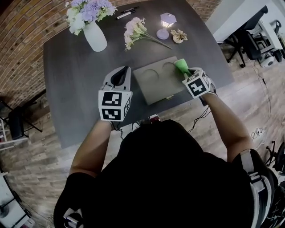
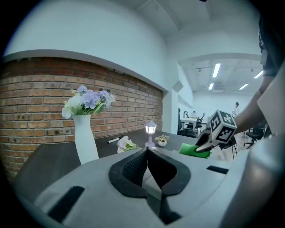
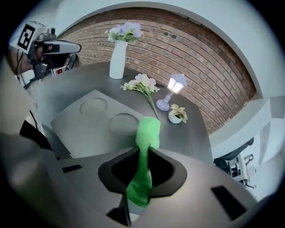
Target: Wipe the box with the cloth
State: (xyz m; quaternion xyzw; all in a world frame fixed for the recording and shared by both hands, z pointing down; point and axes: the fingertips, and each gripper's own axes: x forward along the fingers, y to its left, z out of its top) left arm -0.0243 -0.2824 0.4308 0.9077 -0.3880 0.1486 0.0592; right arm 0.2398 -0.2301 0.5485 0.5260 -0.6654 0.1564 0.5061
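Observation:
A flat grey box [image 1: 156,80] with two round dents lies on the dark table [image 1: 75,84], near its front edge. My right gripper [image 1: 186,74] is shut on a green cloth [image 1: 181,66], at the box's right far corner. In the right gripper view the cloth [image 3: 148,130] hangs out past the gripper [image 3: 142,149] over the box [image 3: 89,124]. My left gripper [image 1: 121,75] hovers just left of the box. Its jaws meet in the left gripper view [image 2: 147,151], with nothing between them. The cloth [image 2: 194,150] shows there too, off to the right.
A white vase of flowers [image 1: 95,34] stands at the back left. A loose flower bunch [image 1: 136,31], a small lamp [image 1: 168,20], a little pot [image 1: 179,36] and markers [image 1: 127,12] lie behind the box. Office chairs [image 1: 249,40] stand to the right of the table.

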